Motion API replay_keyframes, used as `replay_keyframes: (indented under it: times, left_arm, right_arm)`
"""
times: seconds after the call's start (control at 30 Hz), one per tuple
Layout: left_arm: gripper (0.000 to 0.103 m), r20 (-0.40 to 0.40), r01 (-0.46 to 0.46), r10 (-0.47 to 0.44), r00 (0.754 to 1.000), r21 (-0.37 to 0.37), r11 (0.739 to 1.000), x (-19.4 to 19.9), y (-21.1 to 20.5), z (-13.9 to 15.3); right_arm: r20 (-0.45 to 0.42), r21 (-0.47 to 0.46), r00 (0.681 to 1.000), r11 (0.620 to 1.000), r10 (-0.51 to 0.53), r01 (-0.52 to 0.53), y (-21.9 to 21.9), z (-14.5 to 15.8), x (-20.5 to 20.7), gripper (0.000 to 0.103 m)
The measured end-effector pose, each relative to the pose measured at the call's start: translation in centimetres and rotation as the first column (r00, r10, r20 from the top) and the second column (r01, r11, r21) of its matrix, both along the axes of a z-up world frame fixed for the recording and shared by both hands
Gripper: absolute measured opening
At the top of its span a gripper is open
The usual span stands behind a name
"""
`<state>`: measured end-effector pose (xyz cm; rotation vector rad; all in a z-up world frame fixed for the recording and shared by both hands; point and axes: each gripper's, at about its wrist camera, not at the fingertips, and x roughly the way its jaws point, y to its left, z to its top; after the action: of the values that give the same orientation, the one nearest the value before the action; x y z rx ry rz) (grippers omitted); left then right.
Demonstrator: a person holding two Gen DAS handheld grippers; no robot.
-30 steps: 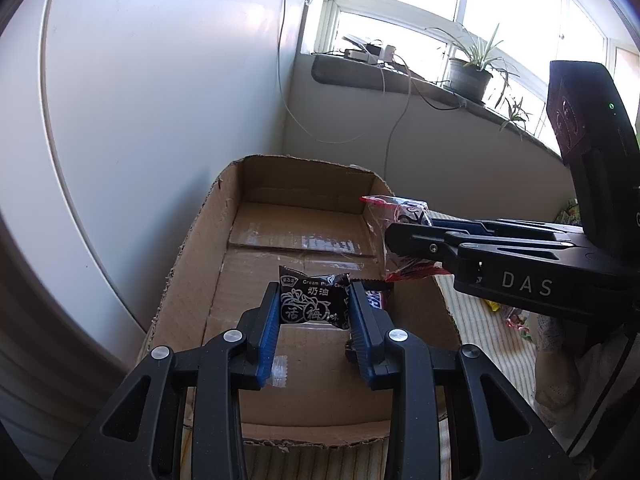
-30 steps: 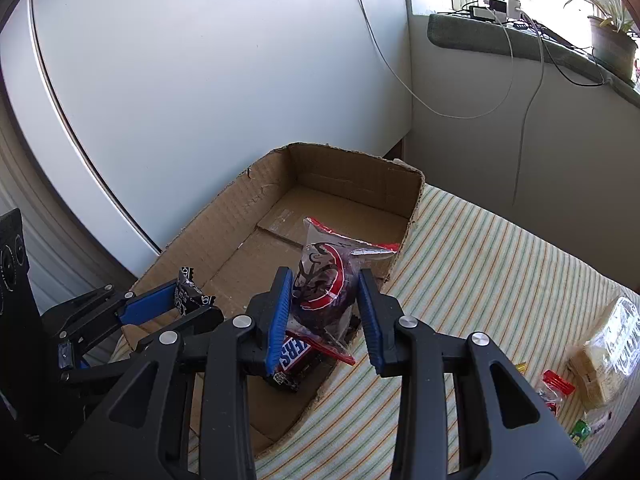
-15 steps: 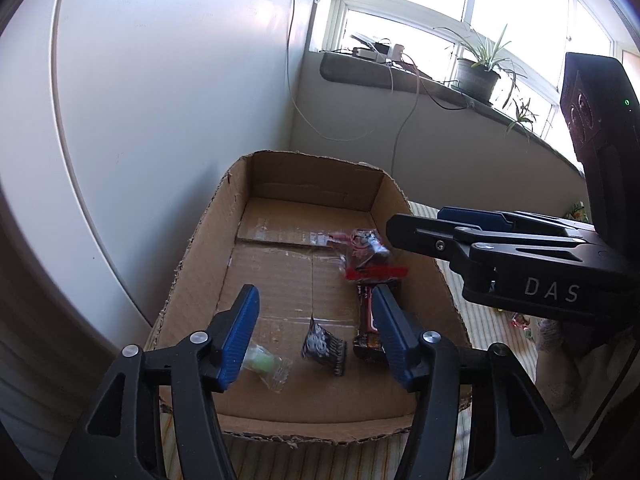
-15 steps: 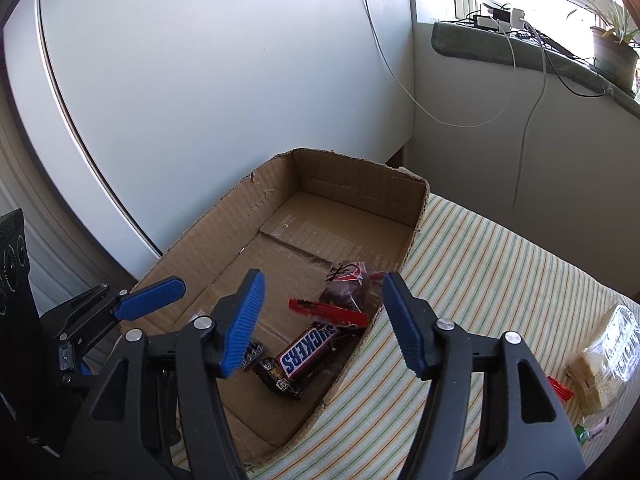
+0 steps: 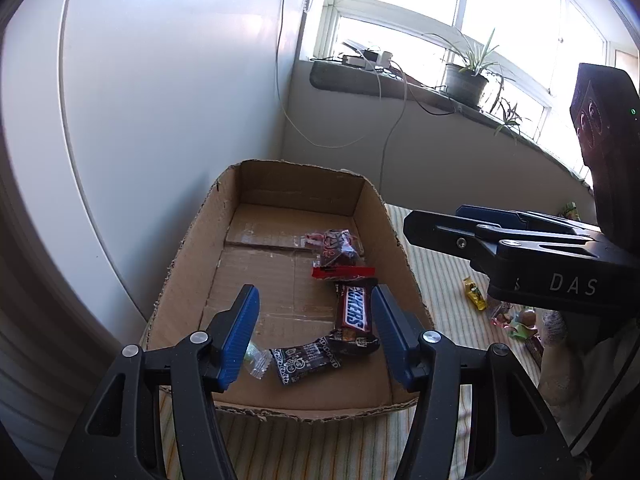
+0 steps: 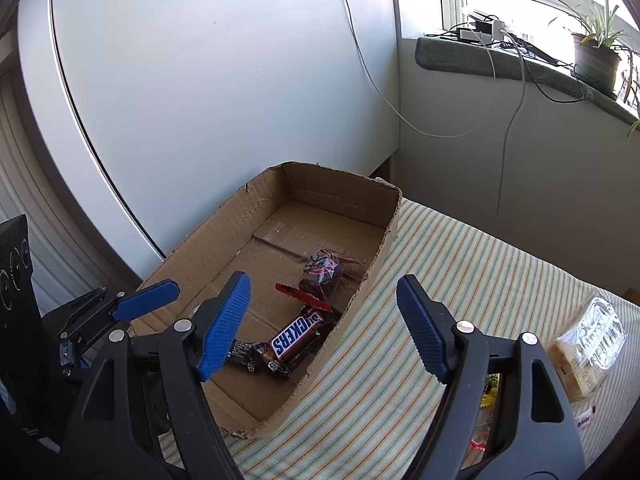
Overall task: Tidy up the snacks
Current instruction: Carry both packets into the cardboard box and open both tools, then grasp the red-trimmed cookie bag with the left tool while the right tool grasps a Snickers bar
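An open cardboard box [image 5: 192,248] lies on a striped cloth. Inside it are a Snickers bar [image 5: 354,312], a red-and-dark packet [image 5: 338,246], a black packet [image 5: 306,362] and a small clear-wrapped candy [image 5: 256,360]. My left gripper [image 5: 313,292] hovers open over the box's near end, with nothing between its fingers. My right gripper [image 6: 323,282] hangs above the box's right wall, its jaws opening and empty. The Snickers bar [image 6: 296,336] and the red packet [image 6: 324,272] lie below it. Each gripper shows from the side in the other's view.
Loose snacks [image 5: 476,298] are scattered on the striped cloth [image 6: 460,264] right of the box. A clear pack of biscuits [image 6: 588,344] lies at the far right. A white panel stands behind the box. The windowsill holds a plant pot [image 5: 466,80] and cables.
Both grippers opened and let go of their packets, which now lie in the box. The right gripper has drawn back a little from the box.
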<state>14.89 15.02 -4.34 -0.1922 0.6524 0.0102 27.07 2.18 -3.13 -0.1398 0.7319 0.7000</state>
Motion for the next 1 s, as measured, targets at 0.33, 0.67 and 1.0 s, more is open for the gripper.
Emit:
replay_keyframes:
  times: [0.33,0.67,1.0]
  left_arm:
    - [0.058,0.023,0.057,-0.057,0.998,-0.01,0.998,-0.9,-3.3,0.9]
    - [0.057,0.025,0.189,-0.189,0.982,-0.01,0.982,-0.7,-9.2,1.3]
    - [0.052,-0.029,0.309,-0.31,0.95,-0.037,0.95,1.8,-14.6,-0.8]
  right_arm:
    - [0.027,-0.003,0.998,0.998,-0.065,0.065,-6.7,0.5,-3.0,0.078]
    - [0.008,-0.044,0.975,0.974,-0.223,0.223,-18.2,-0.1,-5.9,0.078]
    - [-0.097,-0.08,0.956,0.959,-0.277,0.27,-22.8,-3.9,-7.0,0.062]
